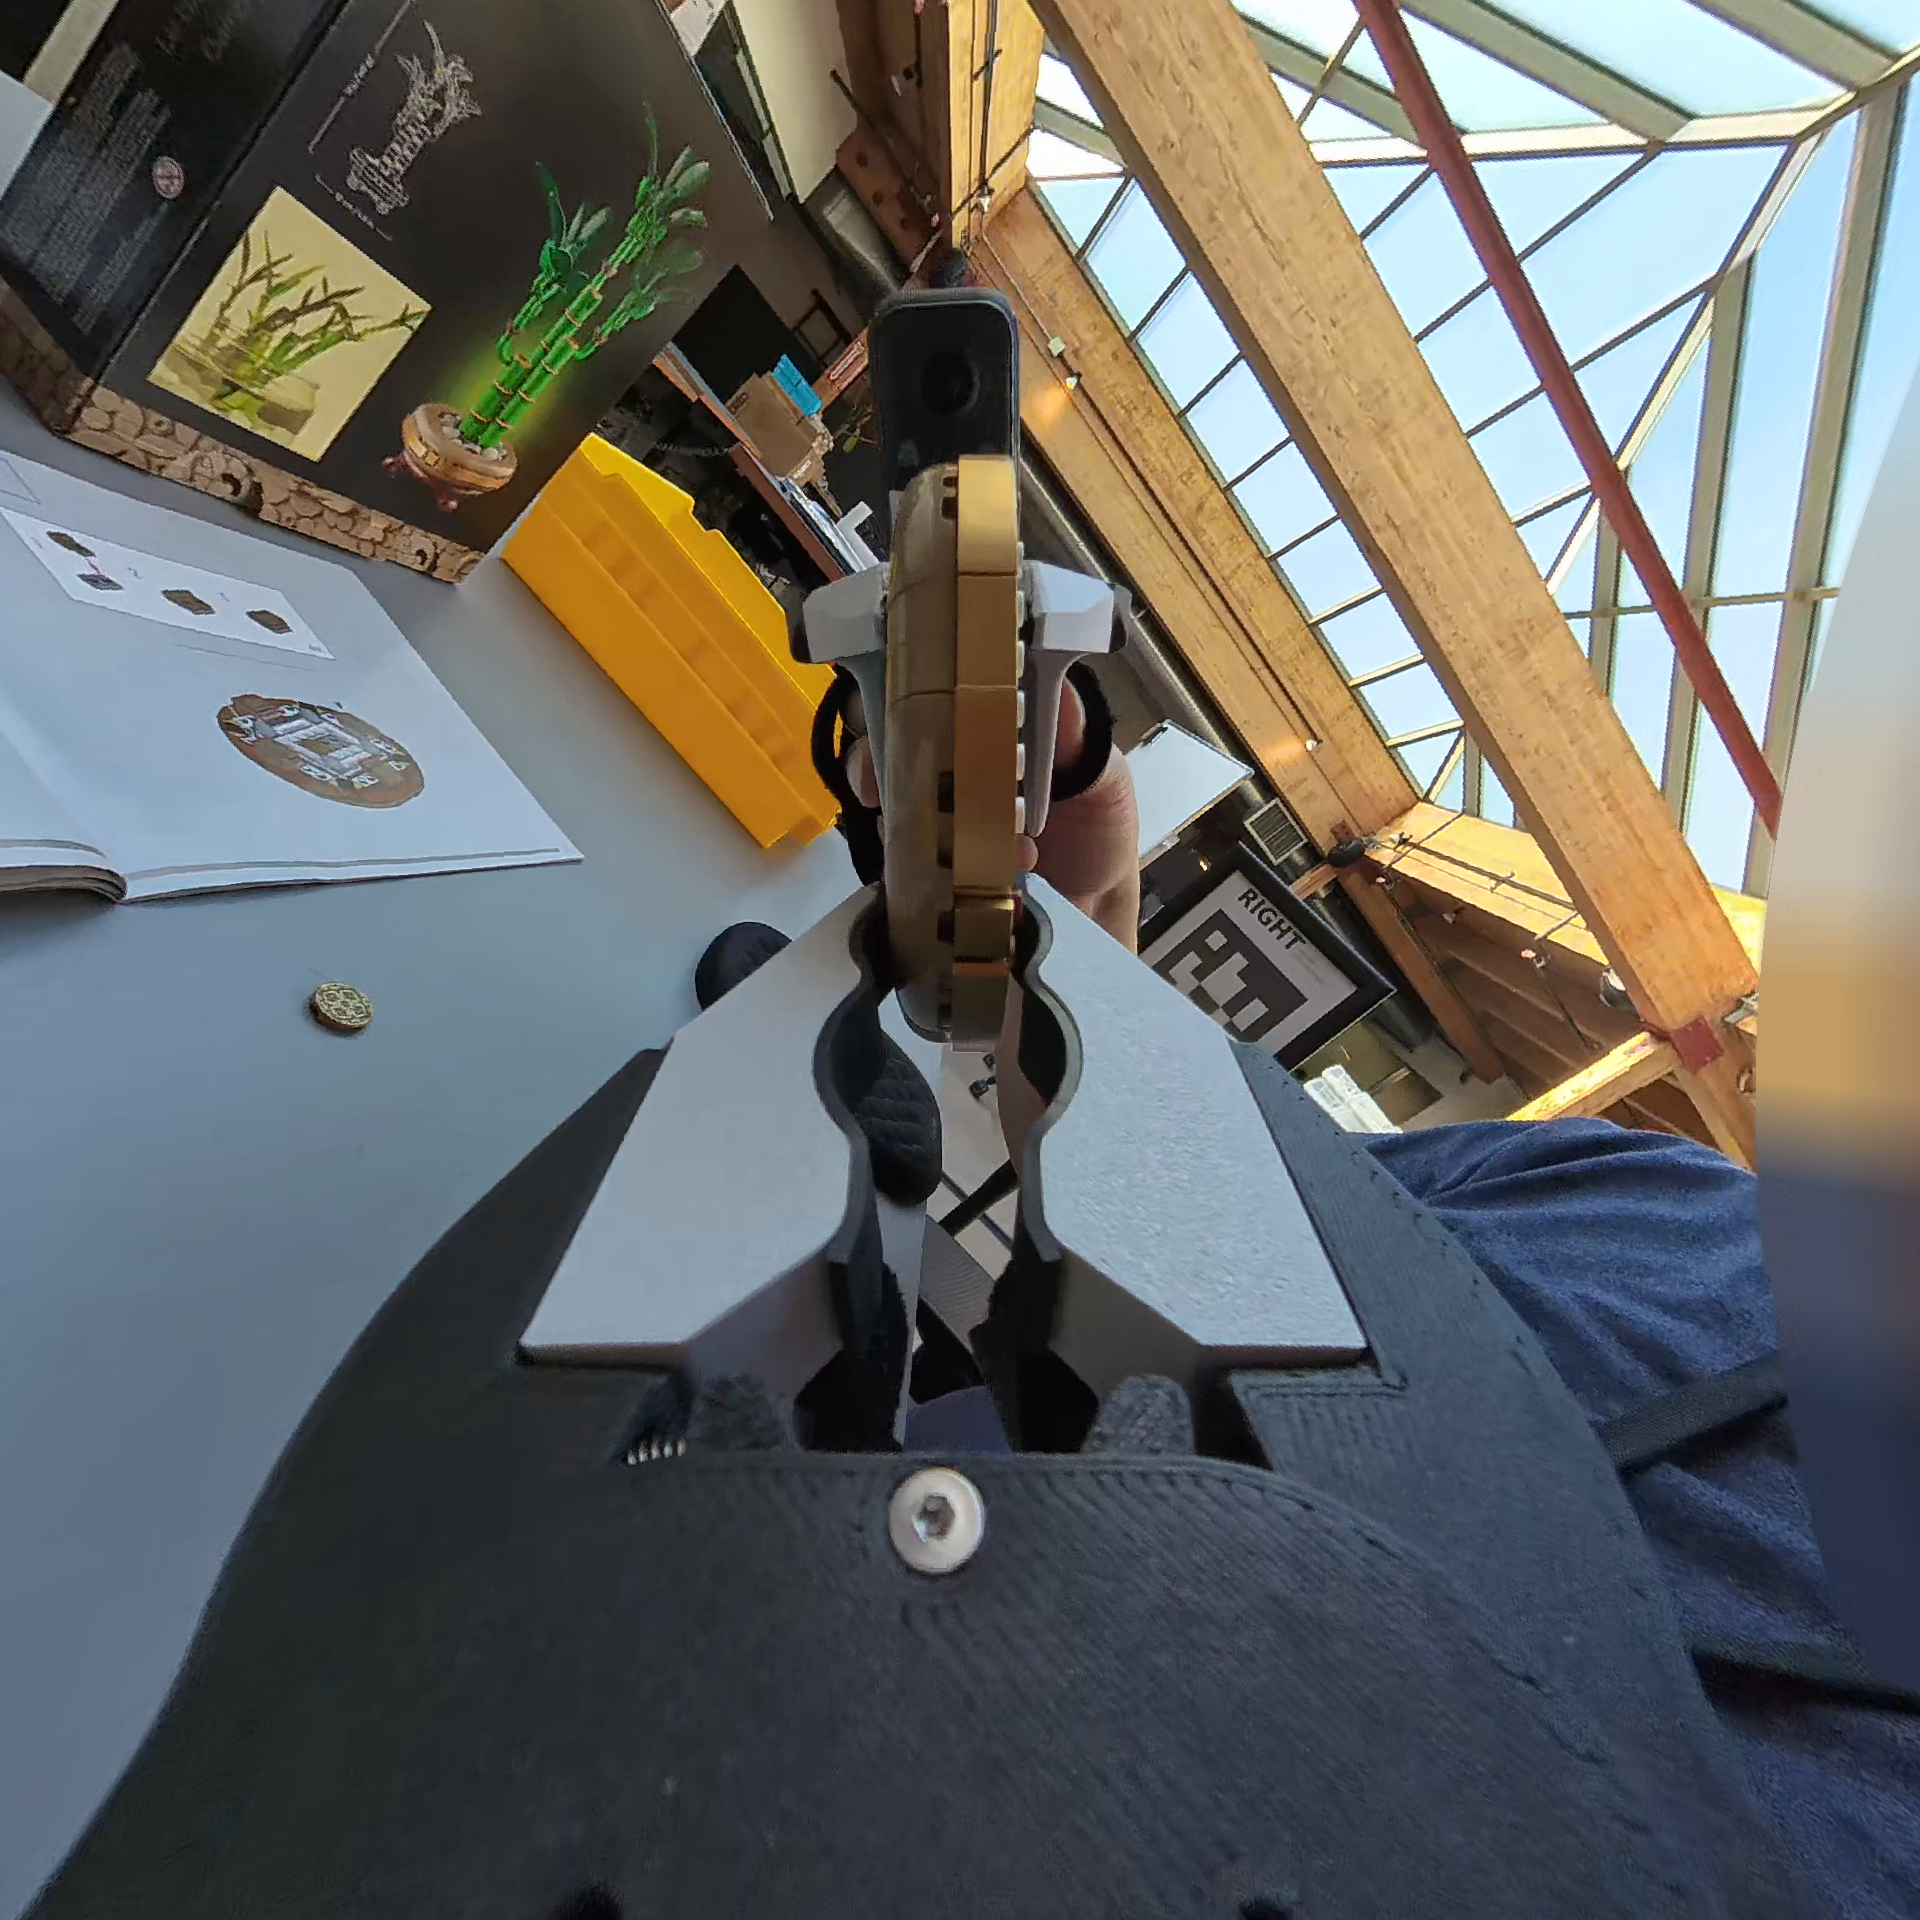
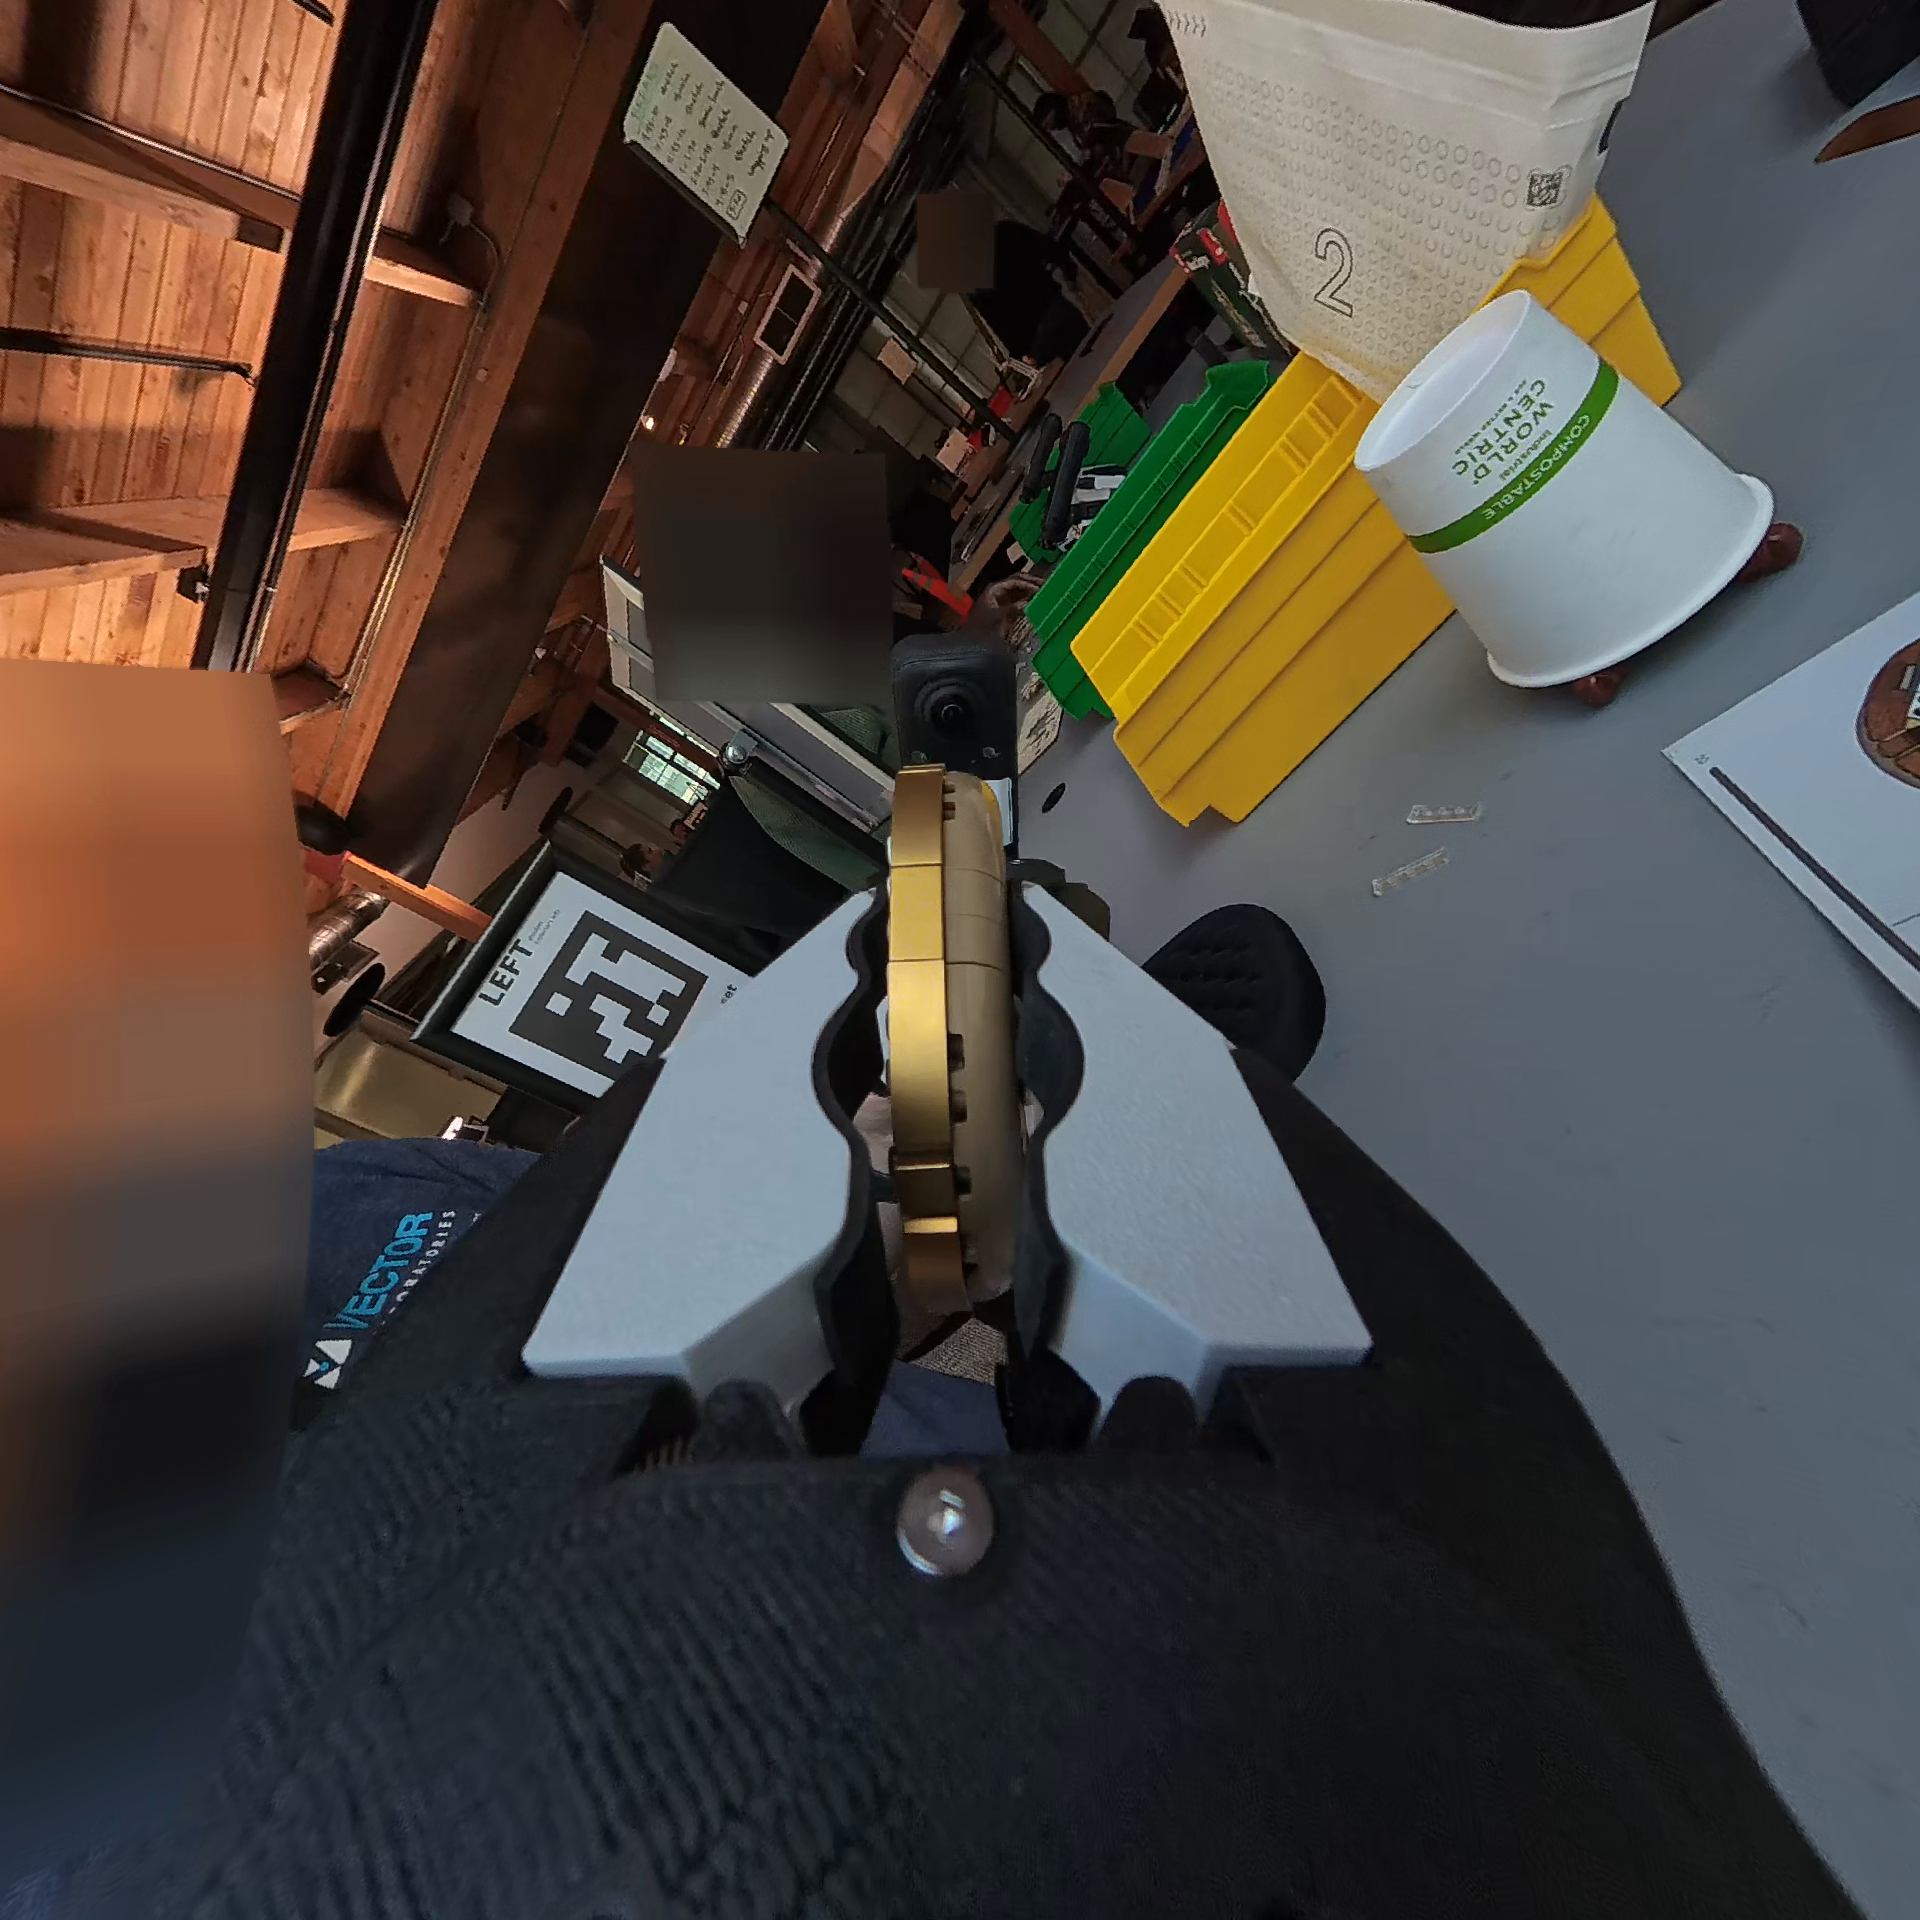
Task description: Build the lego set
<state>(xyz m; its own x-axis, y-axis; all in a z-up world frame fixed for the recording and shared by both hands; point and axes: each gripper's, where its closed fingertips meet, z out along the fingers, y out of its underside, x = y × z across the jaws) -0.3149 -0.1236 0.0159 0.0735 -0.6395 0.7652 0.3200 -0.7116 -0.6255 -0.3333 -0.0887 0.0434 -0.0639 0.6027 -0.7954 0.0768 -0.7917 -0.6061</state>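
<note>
A round gold and tan lego disc [image 1: 956, 727] is held edge-on in the air between both grippers. My left gripper [image 1: 951, 935] is shut on its near rim. My right gripper [image 1: 961, 623] faces it and clamps the far part of the disc. In the right wrist view my right gripper [image 2: 951, 935] is shut on the same disc [image 2: 935, 1039], with the left gripper's camera [image 2: 951, 707] just beyond it. A small round gold tile [image 1: 341, 1006] lies on the grey table [image 1: 312, 1195].
An open instruction booklet [image 1: 260, 727] lies at left, the set's black box [image 1: 364, 260] behind it, next to yellow bins [image 1: 675, 623]. The right wrist view shows an upturned white paper cup [image 2: 1558, 520], a numbered paper bag [image 2: 1403, 156], green bins [image 2: 1143, 468] and small clear pieces [image 2: 1444, 812]. One gripper's finger ends stand about 5 cm off the other's. Left tips and right tips are each some 20 cm from the small round gold tile [image 1: 341, 1006].
</note>
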